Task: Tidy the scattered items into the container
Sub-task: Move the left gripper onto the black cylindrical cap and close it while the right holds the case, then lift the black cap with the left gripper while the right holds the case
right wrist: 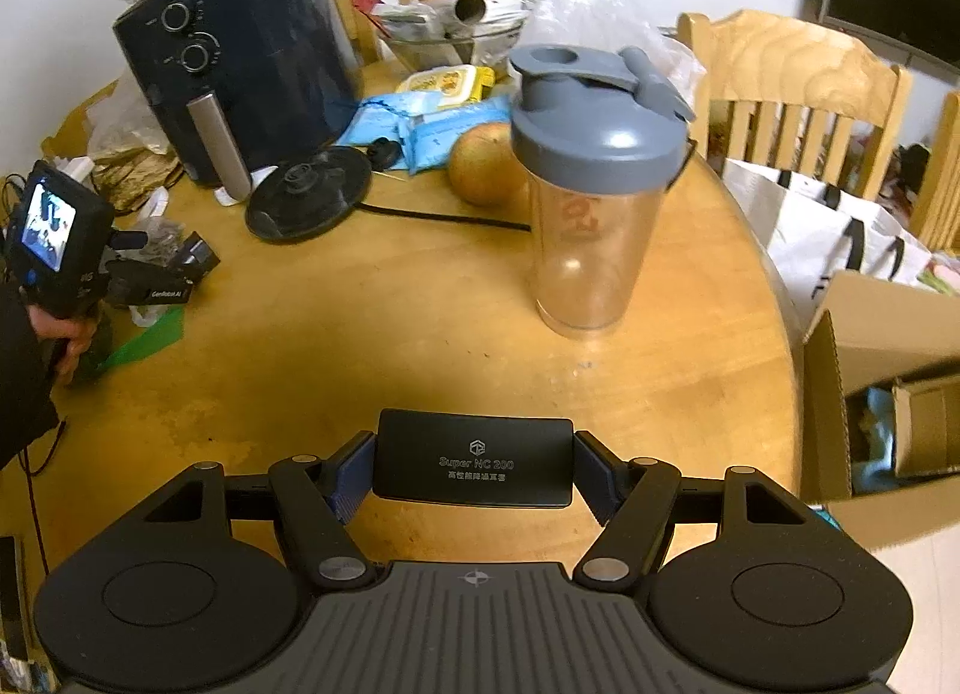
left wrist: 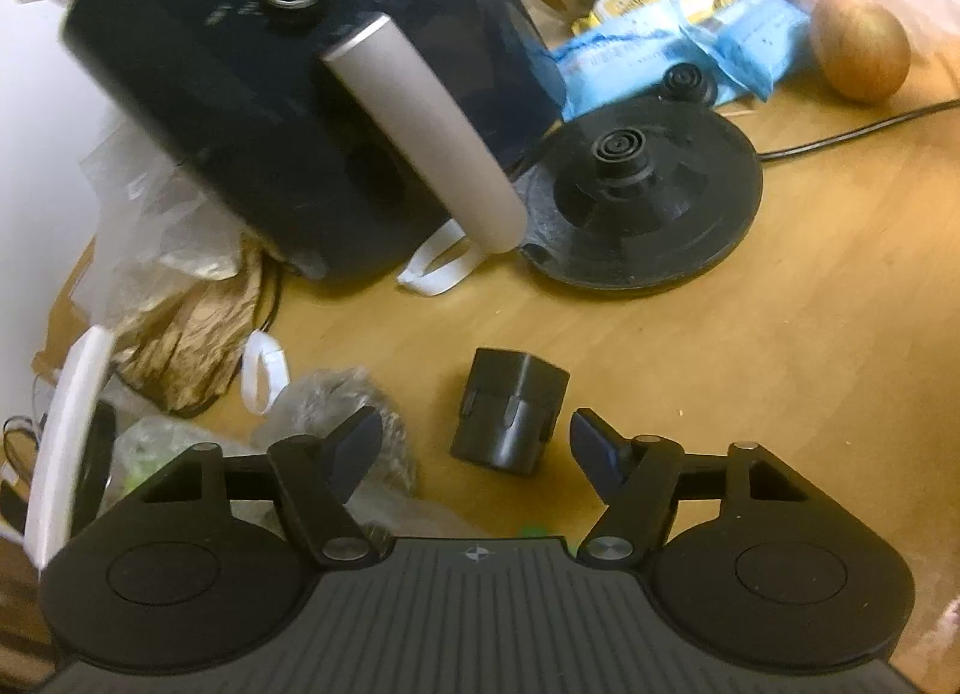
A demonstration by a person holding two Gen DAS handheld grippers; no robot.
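A small black plug block (left wrist: 510,412) lies on the wooden table (left wrist: 750,364). My left gripper (left wrist: 477,442) is open, with a fingertip on each side of the block and a gap to both. My right gripper (right wrist: 474,478) is shut on a flat black case (right wrist: 474,457) with white lettering, held over the table's near edge. An open cardboard box (right wrist: 882,334) stands to the right, beside and below the table rim. In the right wrist view a hand holds the left gripper (right wrist: 174,268) at the far left.
A dark air fryer (left wrist: 270,94) with a grey handle, a black kettle base (left wrist: 642,196) and its cord sit behind the block. Crumpled bags (left wrist: 180,304) crowd the left. A grey-lidded shaker bottle (right wrist: 594,184), a round fruit (right wrist: 486,166), blue packets (right wrist: 432,130), a chair (right wrist: 798,82) and a white bag (right wrist: 828,226) are also there.
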